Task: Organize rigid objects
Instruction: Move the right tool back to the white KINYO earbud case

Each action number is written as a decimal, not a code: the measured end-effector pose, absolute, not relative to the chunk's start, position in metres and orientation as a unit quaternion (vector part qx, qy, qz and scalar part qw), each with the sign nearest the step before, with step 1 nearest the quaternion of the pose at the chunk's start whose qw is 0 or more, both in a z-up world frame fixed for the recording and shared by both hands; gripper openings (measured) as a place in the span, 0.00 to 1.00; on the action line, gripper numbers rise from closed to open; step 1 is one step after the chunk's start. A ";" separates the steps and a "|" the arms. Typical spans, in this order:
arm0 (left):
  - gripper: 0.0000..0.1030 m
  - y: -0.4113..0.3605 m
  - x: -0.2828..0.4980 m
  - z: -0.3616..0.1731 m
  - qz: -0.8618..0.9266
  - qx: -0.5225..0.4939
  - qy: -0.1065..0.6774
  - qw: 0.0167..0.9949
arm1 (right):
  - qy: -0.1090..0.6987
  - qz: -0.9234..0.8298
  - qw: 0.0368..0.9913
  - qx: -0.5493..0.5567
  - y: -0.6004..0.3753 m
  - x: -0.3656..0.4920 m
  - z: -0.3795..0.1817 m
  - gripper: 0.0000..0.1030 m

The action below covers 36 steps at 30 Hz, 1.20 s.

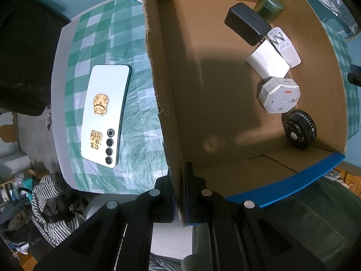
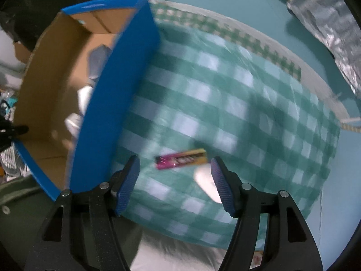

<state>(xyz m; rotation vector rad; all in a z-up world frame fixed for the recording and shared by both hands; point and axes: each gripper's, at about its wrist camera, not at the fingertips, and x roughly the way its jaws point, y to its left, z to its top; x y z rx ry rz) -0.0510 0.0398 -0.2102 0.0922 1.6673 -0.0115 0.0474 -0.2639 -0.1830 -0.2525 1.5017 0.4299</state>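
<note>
My left gripper (image 1: 180, 180) is shut on the side wall of an open cardboard box (image 1: 216, 85) with blue outer faces. Along the box's right side lie a black case (image 1: 247, 22), a green tin (image 1: 269, 5), two white boxes (image 1: 268, 62), an octagonal white box (image 1: 278, 94) and a black toothed wheel (image 1: 299, 128). Left of the box, a white phone (image 1: 105, 113) with gold stickers lies on the checked cloth. My right gripper (image 2: 174, 158) is open, pointing down over a pink and gold battery (image 2: 180, 161) on the cloth, right of the box (image 2: 117, 90). The picture is blurred.
The green checked tablecloth (image 2: 237, 94) ends at the table's edges on the near and far sides. A silver foil bag (image 2: 327, 22) lies beyond the table at upper right. Striped fabric (image 1: 49, 205) and clutter sit below the table at left.
</note>
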 end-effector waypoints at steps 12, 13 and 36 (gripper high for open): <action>0.05 0.038 -0.052 -0.210 0.002 0.043 0.741 0.670 | 0.681 0.210 0.674 -0.196 -0.301 0.026 -0.235 0.64; 0.05 0.038 -0.053 -0.210 0.002 0.042 0.741 0.670 | 0.680 0.215 0.672 -0.199 -0.300 0.024 -0.238 0.64; 0.05 0.041 -0.055 -0.211 0.001 0.036 0.741 0.670 | 0.706 0.168 0.676 -0.131 -0.298 0.024 -0.273 0.36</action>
